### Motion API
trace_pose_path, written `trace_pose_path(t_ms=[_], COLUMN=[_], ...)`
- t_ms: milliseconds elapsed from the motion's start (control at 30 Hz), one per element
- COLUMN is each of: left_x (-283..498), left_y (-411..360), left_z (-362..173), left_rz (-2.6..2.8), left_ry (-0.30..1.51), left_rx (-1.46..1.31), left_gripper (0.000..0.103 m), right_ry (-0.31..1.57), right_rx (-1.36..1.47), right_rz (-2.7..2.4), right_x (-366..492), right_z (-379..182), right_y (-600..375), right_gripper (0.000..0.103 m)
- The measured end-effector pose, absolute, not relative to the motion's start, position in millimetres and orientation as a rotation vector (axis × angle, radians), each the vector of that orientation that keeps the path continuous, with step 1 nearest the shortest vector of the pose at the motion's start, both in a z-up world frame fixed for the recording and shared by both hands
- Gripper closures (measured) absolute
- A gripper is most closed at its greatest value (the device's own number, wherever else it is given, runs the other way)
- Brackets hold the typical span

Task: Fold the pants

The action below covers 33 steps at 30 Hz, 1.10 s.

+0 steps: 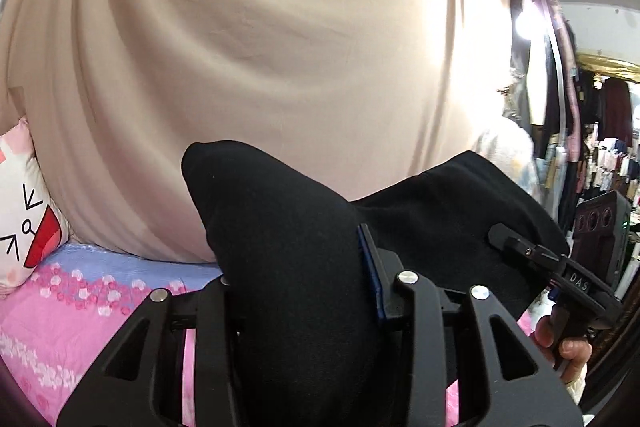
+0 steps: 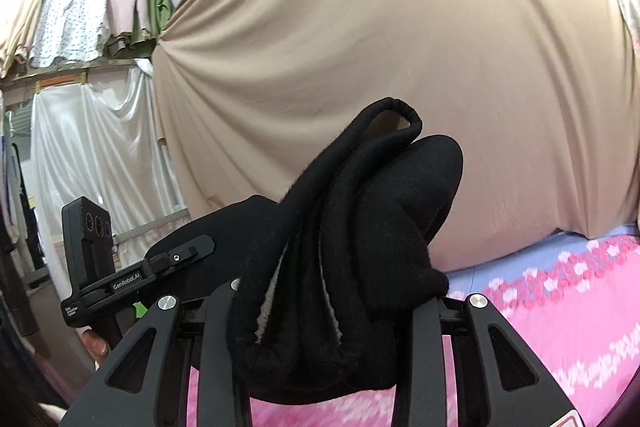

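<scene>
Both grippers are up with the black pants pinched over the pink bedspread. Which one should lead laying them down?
Probably the left gripper: it holds smooth, flat cloth of the black pants. The right gripper clamps a bunched, rolled wad, so it should follow. The pink bedspread lies below both.

Left claw (image 1: 300, 291) clamped on black pants (image 1: 288, 227)
Fabric lifted above the pink floral bed (image 1: 60, 311); right claw (image 1: 520, 247) grips its far end.

The black pants (image 1: 288, 251) cover the left gripper's (image 1: 300, 291) fingertips, and likewise the right gripper's (image 2: 332, 307) — bunched fabric fills both. The cartoon pillow (image 1: 24, 211) is cut off at the frame's edge.
</scene>
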<state>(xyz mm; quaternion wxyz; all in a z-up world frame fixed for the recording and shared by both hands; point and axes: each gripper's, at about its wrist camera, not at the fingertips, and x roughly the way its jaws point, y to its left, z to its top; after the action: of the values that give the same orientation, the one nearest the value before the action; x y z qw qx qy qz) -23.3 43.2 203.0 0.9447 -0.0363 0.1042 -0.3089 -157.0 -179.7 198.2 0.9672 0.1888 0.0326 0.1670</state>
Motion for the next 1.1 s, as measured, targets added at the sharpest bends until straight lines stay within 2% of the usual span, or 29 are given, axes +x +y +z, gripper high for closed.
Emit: trace_pose_path(t_ms=[267, 500, 700, 833, 900, 967, 1067, 1100], left_x=[97, 204, 282, 311, 309, 298, 277, 267], left_y=[2, -29, -28, -23, -18, -11, 5, 14], left_z=[168, 105, 19, -51, -70, -79, -66, -56], left_rz=[-0.569, -0.518, -0.513, -0.505, -0.504, -0.513, -0.461, -0.427], left_ry=[0.266, 0.369, 0.574, 0.747, 0.78, 0.785, 0.757, 0.732], left_rx=[-0.053, -0.041, -0.082, -0.087, -0.073, -0.055, -0.012, 0.009], left_gripper=[0.067, 0.067, 0.067, 0.066, 0.057, 0.05, 0.043, 0.039], right_ry=[0.093, 0.171, 0.319, 0.492, 0.593, 0.651, 0.723, 0.737], right_rx=[0.428, 0.508, 0.598, 0.615, 0.585, 0.574, 0.561, 0.558], right_rz=[0.31, 0.28, 0.236, 0.191, 0.148, 0.145, 0.157, 0.15], right_x=[-39, 67, 128, 152, 154, 146, 131, 127], right_z=[168, 104, 22, -31, -55, -68, -71, -70], right_y=[-216, -245, -264, -269, -269, -275, -282, -284], right_gripper=[0.072, 0.072, 0.072, 0.069, 0.063, 0.062, 0.059, 0.054])
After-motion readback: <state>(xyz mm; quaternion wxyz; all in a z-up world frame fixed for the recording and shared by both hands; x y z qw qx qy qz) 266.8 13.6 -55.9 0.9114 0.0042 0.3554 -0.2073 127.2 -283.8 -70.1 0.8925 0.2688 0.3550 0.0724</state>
